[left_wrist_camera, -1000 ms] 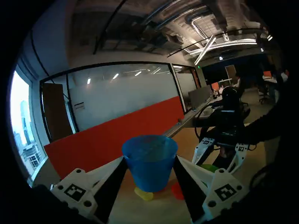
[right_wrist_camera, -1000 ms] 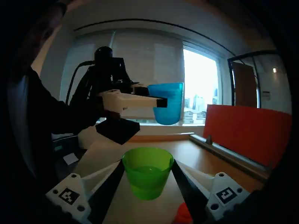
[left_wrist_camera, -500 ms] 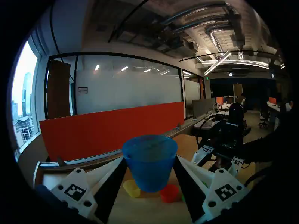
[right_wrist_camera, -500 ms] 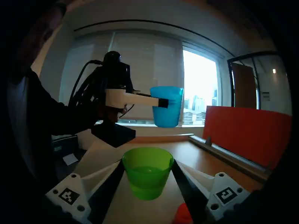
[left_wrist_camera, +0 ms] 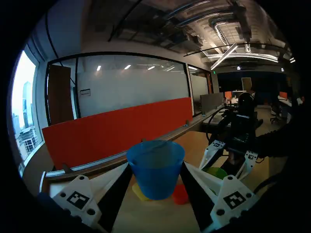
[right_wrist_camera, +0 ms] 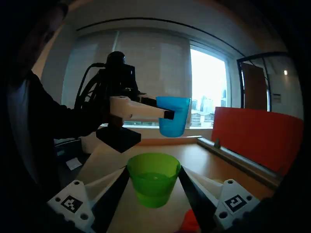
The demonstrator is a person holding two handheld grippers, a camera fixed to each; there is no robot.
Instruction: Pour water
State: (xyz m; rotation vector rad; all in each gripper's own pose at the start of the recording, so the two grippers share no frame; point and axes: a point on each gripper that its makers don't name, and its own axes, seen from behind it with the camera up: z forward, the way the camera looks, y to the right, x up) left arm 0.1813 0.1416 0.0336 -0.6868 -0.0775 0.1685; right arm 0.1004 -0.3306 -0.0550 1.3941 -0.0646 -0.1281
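Currently the blue cup is clamped by the left gripper, lower centre of the left gripper view. The green cup, partly filled, is clamped by the right gripper, lower centre of the right gripper view.

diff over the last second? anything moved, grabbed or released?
The left tongs rolled back from a tilt to about level, bringing the blue cup roughly upright, then carried it slightly lower. Nothing was taken or let go. Unchanged: the blue cup is clamped in the left tongs, and the green cup, with liquid in it, sits steady in the right tongs.
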